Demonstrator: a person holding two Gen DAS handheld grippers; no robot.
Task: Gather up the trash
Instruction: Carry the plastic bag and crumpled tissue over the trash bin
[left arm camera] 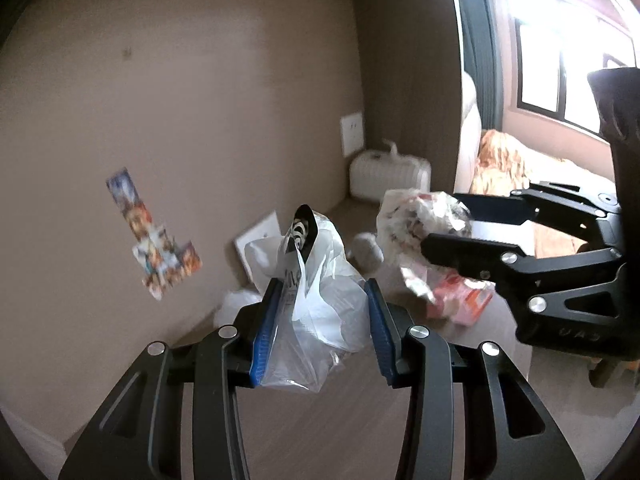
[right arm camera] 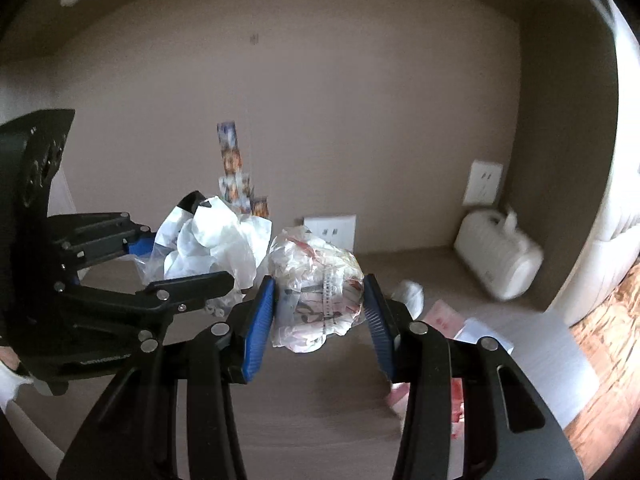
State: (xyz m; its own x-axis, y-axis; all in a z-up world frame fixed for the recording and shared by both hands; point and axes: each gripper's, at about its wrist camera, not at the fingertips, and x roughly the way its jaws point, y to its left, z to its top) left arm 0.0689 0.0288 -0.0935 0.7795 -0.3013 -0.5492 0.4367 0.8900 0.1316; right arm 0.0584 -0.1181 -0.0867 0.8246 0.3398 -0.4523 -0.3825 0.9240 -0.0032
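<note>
My left gripper (left arm camera: 320, 312) is shut on a white plastic trash bag (left arm camera: 320, 300) with clear film and a dark printed scrap at its top, held above the floor. It also shows in the right wrist view (right arm camera: 212, 248). My right gripper (right arm camera: 320, 304) is shut on a crumpled ball of clear plastic and red-printed wrappers (right arm camera: 316, 292), held between the blue pads. In the left wrist view that ball (left arm camera: 420, 220) sits at the tip of the right gripper (left arm camera: 444, 224), to the right of my bag.
A red and white packet (right arm camera: 440, 316) and white paper (right arm camera: 480, 332) lie on the wooden floor. A white jug (right arm camera: 500, 260) rests in the corner under a wall socket (right arm camera: 482, 184). Stickers (left arm camera: 156, 240) are on the beige wall. A bed (left arm camera: 520, 168) and window are right.
</note>
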